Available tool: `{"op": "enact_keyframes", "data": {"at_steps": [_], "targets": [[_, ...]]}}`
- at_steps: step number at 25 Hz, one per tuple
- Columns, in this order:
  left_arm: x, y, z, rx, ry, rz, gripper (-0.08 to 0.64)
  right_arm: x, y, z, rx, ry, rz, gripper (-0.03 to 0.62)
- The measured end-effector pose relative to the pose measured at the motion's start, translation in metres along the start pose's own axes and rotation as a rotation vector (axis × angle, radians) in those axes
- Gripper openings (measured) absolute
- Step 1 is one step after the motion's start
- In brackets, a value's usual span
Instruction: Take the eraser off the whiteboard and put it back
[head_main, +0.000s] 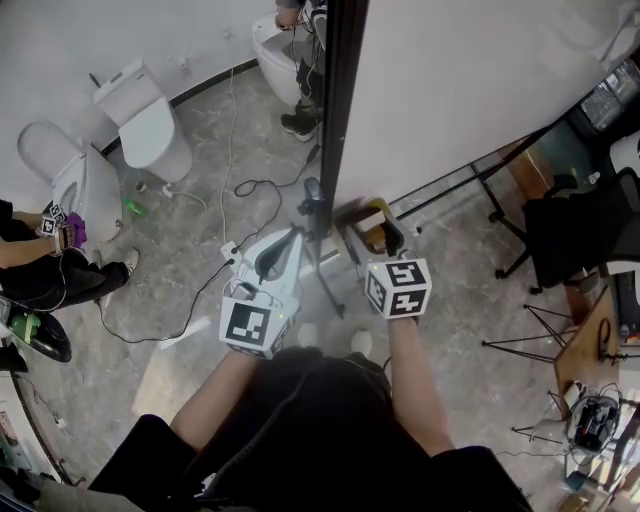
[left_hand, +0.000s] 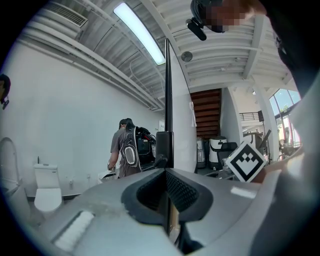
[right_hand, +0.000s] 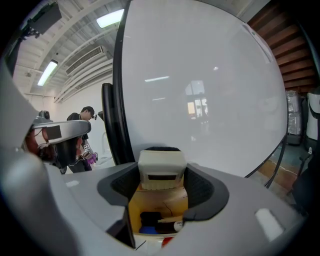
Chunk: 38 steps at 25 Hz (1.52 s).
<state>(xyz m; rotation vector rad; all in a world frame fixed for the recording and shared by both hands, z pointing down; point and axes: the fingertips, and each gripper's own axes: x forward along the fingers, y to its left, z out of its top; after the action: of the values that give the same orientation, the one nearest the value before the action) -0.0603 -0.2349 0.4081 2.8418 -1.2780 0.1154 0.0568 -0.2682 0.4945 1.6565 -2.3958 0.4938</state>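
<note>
The whiteboard (head_main: 450, 90) stands upright just ahead, its black side frame (head_main: 340, 100) seen edge-on in the head view. A pale block eraser (right_hand: 161, 167) sits against the board's lower part (right_hand: 210, 90), and my right gripper (right_hand: 162, 176) is shut on it, a pad against each side. In the head view that gripper (head_main: 372, 215) holds the eraser (head_main: 368, 214) above a brown box (head_main: 378, 238). My left gripper (head_main: 305, 200) points level along the frame (left_hand: 168, 100); its jaws (left_hand: 167, 172) stand shut with only a thin slit.
The open cardboard box (right_hand: 157, 210) under the eraser holds small dark items. White toilets (head_main: 145, 120) and cables (head_main: 230, 250) lie on the floor at left, where a person (head_main: 40, 270) sits. Another person (head_main: 300, 60) stands beyond. A black chair (head_main: 580, 230) and a table (head_main: 590, 350) are at right.
</note>
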Motion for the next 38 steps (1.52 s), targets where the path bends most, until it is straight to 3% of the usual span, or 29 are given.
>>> {"op": "enact_keyframes", "data": {"at_steps": [17, 30, 38], "targets": [[0.006, -0.012, 0.007, -0.001, -0.018, 0.011, 0.005, -0.021, -0.006, 0.026, -0.038, -0.064, 0.007, 0.264], [0.004, -0.046, 0.01, -0.008, -0.023, 0.048, 0.005, -0.083, -0.004, 0.084, -0.065, -0.249, 0.07, 0.267], [-0.001, -0.068, 0.016, 0.017, -0.049, 0.074, 0.005, -0.125, -0.004, 0.1, -0.104, -0.305, 0.116, 0.267]]}}
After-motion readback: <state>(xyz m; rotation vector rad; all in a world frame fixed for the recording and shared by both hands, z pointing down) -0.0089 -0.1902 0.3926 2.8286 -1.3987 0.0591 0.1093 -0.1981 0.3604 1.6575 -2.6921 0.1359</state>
